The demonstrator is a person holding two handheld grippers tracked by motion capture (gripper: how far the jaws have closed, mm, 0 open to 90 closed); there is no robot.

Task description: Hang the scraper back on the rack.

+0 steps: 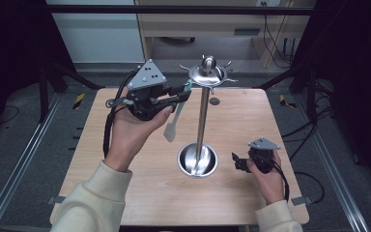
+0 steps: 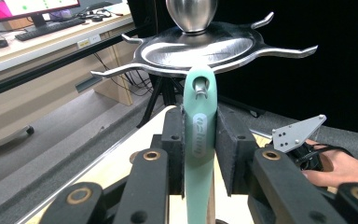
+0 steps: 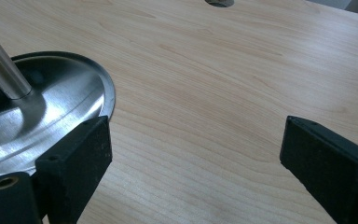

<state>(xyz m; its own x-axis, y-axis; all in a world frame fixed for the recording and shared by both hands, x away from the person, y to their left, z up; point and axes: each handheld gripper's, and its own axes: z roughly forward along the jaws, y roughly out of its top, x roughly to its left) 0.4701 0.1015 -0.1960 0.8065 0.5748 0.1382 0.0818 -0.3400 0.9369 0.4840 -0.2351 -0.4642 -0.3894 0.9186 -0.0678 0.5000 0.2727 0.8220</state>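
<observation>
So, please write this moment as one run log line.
left gripper: shut on spatula, hole at stand hook | right gripper: open, near stand base

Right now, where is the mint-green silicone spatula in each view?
High view: the spatula hangs left of the steel stand's pole, held by the left gripper.
Left gripper view: centre, upright between the jaws.
Right gripper view: no spatula here.
Shared landmark: the steel stand.

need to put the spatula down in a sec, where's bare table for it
Bare wood lies along the table's near edge, and between the stand's base and the left edge. It is tighter right of the base, where the right hand-held gripper rests, and around the hook ring by the spatula.
</observation>
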